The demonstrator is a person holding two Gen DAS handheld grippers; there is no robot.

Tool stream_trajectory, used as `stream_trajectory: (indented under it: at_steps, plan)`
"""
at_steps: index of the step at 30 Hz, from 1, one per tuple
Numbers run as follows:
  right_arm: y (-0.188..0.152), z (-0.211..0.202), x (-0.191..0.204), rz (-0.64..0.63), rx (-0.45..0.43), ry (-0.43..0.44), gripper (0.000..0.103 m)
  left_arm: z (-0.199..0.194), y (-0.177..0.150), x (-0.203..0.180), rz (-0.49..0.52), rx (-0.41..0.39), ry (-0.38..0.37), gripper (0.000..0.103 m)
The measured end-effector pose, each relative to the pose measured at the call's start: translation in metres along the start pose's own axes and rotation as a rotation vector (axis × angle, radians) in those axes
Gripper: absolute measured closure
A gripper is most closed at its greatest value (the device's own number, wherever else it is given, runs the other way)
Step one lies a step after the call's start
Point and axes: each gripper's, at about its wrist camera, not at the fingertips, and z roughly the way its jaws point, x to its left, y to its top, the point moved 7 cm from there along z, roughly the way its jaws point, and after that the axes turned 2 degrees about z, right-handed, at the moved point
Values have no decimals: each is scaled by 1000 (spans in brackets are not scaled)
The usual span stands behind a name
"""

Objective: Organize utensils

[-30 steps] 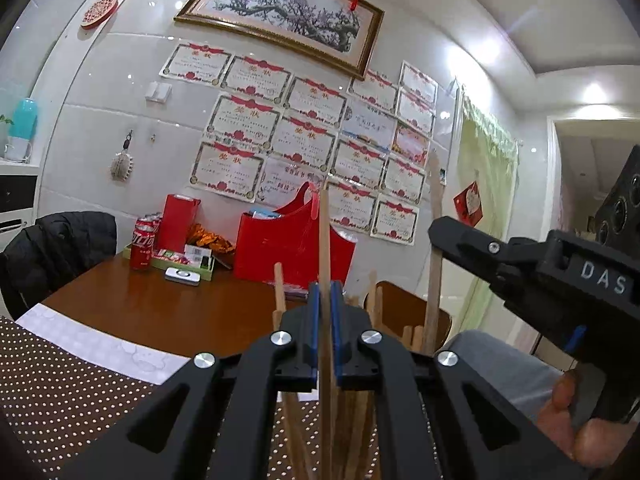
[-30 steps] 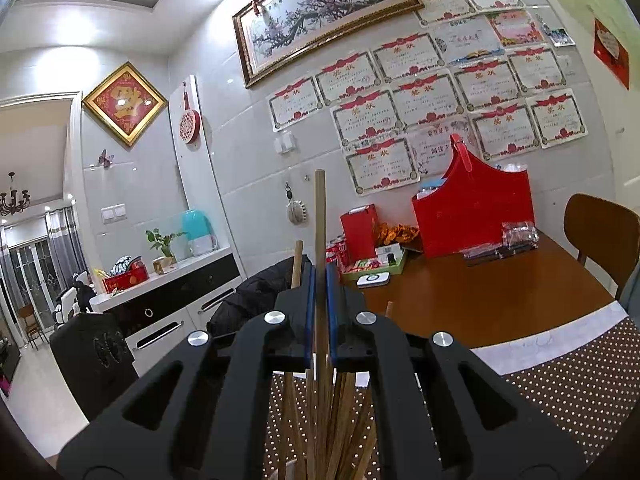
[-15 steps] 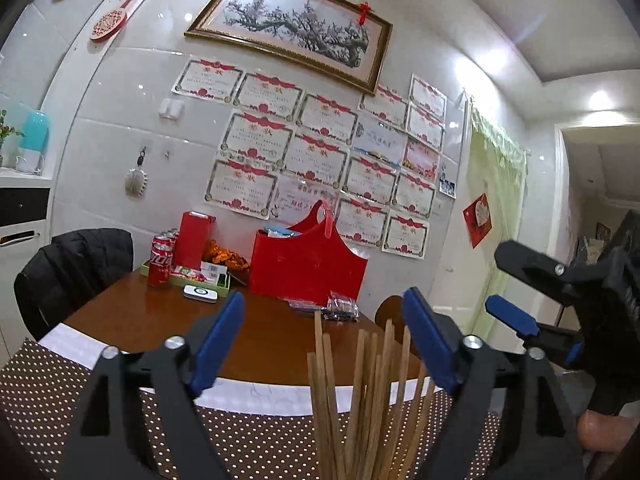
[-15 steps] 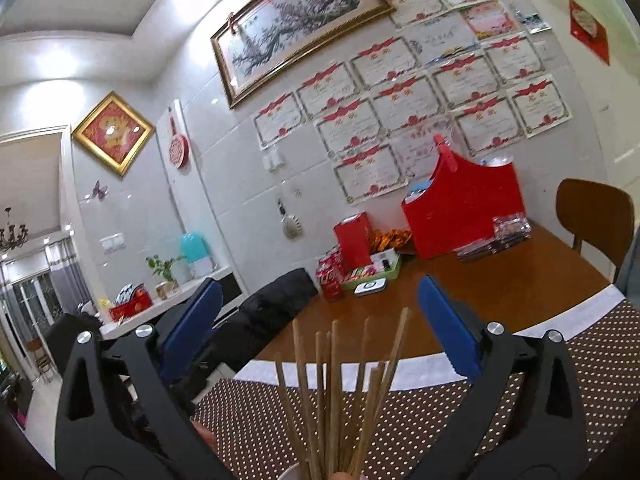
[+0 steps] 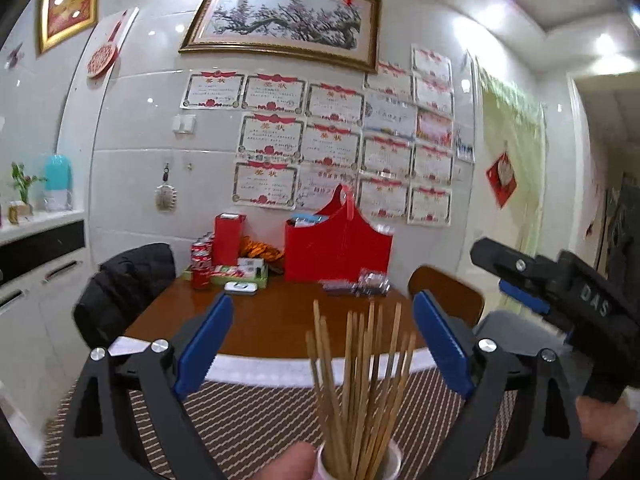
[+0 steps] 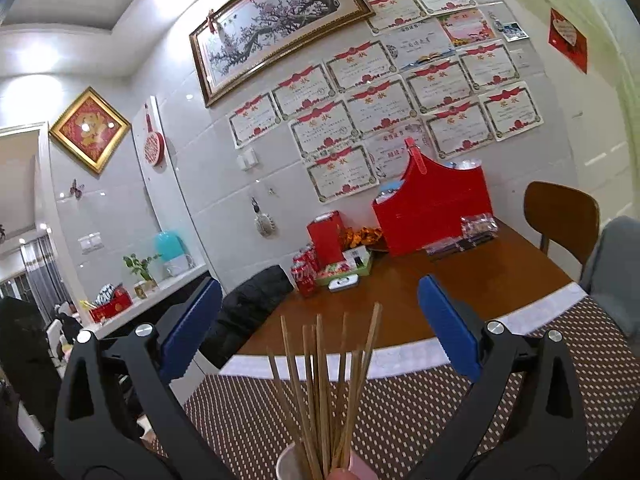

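Observation:
Several wooden chopsticks [image 5: 360, 380] stand upright, fanned out, in a pale cup [image 5: 390, 462] at the bottom of the left wrist view. My left gripper [image 5: 322, 344] is open, its blue pads either side of the chopstick tops, touching none. The same chopsticks [image 6: 324, 384] and cup [image 6: 286, 465] show in the right wrist view. My right gripper [image 6: 320, 324] is open around them, holding nothing; it also shows in the left wrist view [image 5: 516, 276] at the right.
A dotted brown mat [image 6: 420, 408] covers the near part of a wooden table [image 6: 460, 288]. At the back stand a red basket [image 5: 338, 246], a red box [image 5: 229, 238], cola cans [image 5: 200, 264] and a small tray. A chair with a black jacket [image 5: 124, 284] stands left.
Both grippers were each shut on a chopstick a second ago. They opened wide and let the chopsticks go into the cup, and have drawn back a little.

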Motion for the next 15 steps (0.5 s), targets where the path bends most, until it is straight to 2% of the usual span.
stream_trajectory:
  at_steps: [3,8,15]
  plan:
    - [-3,-18,9,-40,32,-31,6,-23,-1,2,28,33,47,13]
    - [-11,-64,26,-98,54,-74,6,-75,-1,15,6,86,117,13]
    - [-43,-126,49,-166,135,-124,6,-146,-3,21,13,96,168,13]
